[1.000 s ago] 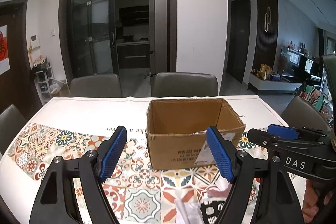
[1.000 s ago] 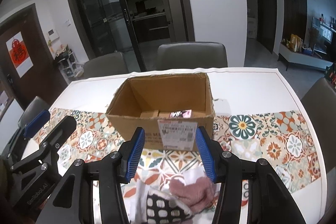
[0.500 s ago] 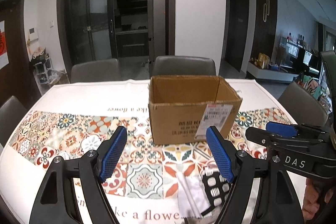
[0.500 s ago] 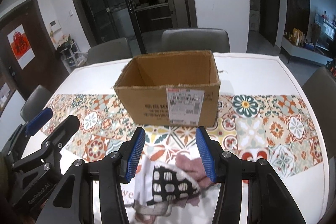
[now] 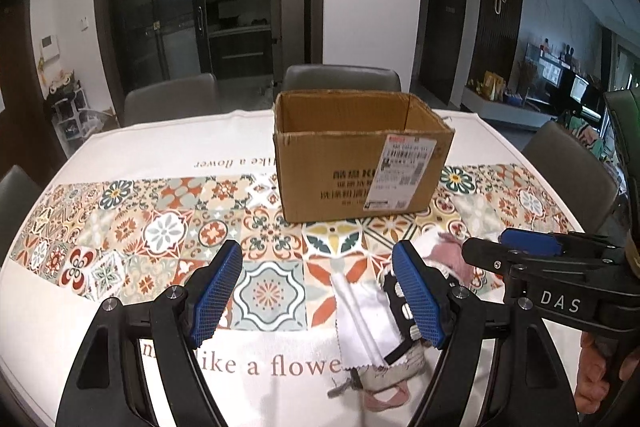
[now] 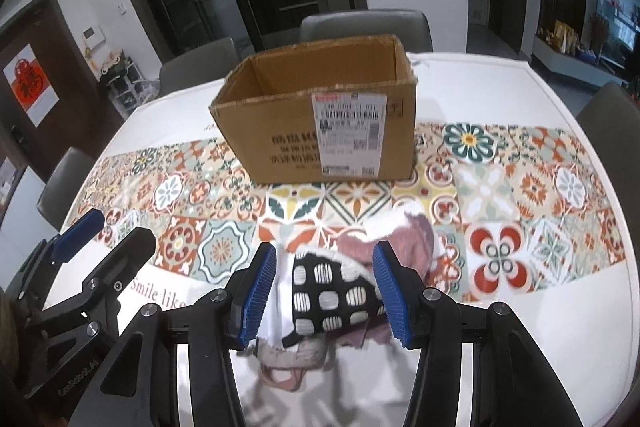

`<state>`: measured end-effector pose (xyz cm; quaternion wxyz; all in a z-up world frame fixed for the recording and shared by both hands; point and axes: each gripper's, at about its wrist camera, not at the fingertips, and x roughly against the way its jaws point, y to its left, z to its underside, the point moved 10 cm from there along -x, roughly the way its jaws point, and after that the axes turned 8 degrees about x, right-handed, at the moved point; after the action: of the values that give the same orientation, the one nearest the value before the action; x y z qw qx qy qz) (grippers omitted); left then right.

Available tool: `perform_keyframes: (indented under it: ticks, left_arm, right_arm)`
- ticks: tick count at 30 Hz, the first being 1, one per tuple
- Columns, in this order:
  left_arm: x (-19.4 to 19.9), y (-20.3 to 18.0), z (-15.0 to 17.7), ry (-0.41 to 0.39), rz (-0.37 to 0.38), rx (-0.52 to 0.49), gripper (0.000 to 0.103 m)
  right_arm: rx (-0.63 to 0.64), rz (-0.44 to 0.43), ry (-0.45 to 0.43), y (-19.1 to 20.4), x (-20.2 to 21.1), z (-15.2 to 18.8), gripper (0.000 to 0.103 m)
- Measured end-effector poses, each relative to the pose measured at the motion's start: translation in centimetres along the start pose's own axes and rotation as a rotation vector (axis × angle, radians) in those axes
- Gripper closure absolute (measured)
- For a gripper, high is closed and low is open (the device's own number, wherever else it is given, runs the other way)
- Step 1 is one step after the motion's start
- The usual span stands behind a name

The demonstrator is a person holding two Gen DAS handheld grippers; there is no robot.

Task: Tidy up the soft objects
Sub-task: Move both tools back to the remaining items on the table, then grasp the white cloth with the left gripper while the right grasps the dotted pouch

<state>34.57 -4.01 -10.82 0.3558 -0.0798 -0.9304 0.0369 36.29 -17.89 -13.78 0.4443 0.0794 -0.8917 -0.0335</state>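
A heap of soft things lies on the tablecloth near the front edge: a black cloth with white squares (image 6: 332,295), a pink cloth (image 6: 412,239) and a white cloth (image 5: 360,319). My right gripper (image 6: 324,259) hovers over the heap, open, with the black-and-white cloth showing between its blue pads and neither pad pressing on it. My left gripper (image 5: 318,287) stands open just left of the heap, with only tablecloth and the white cloth's edge between its fingers. Beyond the heap stands an open-topped cardboard box (image 5: 360,163) (image 6: 320,131); its inside is hidden from here.
A patterned tile runner (image 5: 160,231) crosses the white tablecloth. Grey chairs (image 5: 340,79) stand behind the table and at both ends. The table's right edge (image 6: 624,267) is near the heap. A hand (image 5: 600,351) holds the right gripper's handle.
Both grippers have drawn back from the box and sunk toward the table. The box looks farther off, and much more of the cloth heap shows. The jaws kept their width.
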Motion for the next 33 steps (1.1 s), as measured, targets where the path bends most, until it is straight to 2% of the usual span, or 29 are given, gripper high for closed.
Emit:
perform_keyframes:
  ticks: [3, 6, 9, 13, 17, 21, 26, 33]
  left_arm:
    - [-0.4, 0.1, 0.8, 0.025, 0.002, -0.004, 0.026]
    - [-0.9, 0.3, 1.5, 0.047, 0.003, -0.012, 0.026]
    - [-1.6, 0.3, 2.4, 0.073, 0.007, -0.024, 0.027]
    - [-2.7, 0.1, 3.9, 0.127, 0.043, -0.021, 0.029]
    - [-3.6, -0.2, 5.0, 0.17, 0.084, -0.013, 0.031]
    - [-4.8, -0.3, 6.2, 0.218, 0.123, -0.001, 0.035]
    - [-5.9, -0.8, 7.8, 0.25, 0.16, -0.047, 0.038]
    - [-7.2, -1.4, 9.8, 0.309, 0.183, -0.067, 0.044]
  right_arm:
    - [-0.012, -0.006, 0.021, 0.1, -0.5, 0.9, 0.05]
    - [-0.022, -0.005, 0.034, 0.1, -0.9, 1.6, 0.041]
    - [-0.041, -0.006, 0.048, 0.1, -1.4, 2.3, 0.041]
    - [-0.09, -0.024, 0.081, -0.2, -2.4, 3.4, 0.041]
    - [-0.17, -0.049, 0.103, -0.6, -3.4, 4.4, 0.033]
    - [-0.23, -0.064, 0.128, -0.8, -4.4, 5.1, 0.033]
    - [-0.279, -0.086, 0.165, -0.6, -5.7, 6.0, 0.033]
    - [-0.356, -0.083, 0.245, -0.9, -7.6, 7.9, 0.033]
